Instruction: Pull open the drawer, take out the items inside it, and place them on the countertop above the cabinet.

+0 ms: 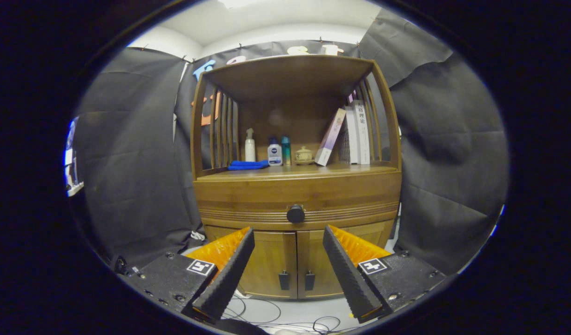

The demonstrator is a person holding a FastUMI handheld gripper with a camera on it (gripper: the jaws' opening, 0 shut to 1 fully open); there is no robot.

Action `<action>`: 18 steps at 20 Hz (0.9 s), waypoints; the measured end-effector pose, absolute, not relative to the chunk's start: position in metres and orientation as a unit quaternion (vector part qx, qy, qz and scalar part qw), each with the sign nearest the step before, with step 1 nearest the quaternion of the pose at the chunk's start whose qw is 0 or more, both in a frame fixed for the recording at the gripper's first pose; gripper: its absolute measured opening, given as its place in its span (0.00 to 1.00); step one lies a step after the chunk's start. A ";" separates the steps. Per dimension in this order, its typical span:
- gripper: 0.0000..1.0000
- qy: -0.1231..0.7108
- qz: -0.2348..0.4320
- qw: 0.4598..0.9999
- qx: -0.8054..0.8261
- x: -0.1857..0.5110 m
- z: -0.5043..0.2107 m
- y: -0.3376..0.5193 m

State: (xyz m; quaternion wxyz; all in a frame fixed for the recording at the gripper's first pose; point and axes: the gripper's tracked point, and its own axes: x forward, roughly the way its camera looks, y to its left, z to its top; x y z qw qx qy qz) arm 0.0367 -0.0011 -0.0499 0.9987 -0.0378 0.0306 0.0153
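gripper (289, 229): two-finger handheld unit, seen from behind along its fingers
fingers (227, 274): two long wedge-shaped bars, tapering toward the tips, inner faces ribbed with fine serrations
finger backing: ridged, glossy moulded plastic behind each bar
finger mounts (166, 279): flat black textured plates, one per side, angular outline
screws: small round-headed ones along the plate edges
markings (201, 267): a square black-and-white fiducial tag on each plate, white border

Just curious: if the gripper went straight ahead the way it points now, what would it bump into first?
Probably the closed drawer front, near its round knob. The gripper is open and apart from the cabinet; depth is hard to judge.
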 end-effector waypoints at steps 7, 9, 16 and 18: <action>0.97 0.043 0.004 0.998 -0.055 0.084 -0.060 -0.019; 0.97 0.051 0.007 0.997 -0.059 0.105 -0.063 -0.020; 0.97 0.054 -0.008 0.996 -0.071 0.170 -0.065 -0.019; 0.97 0.057 -0.013 0.995 -0.077 0.185 -0.069 -0.017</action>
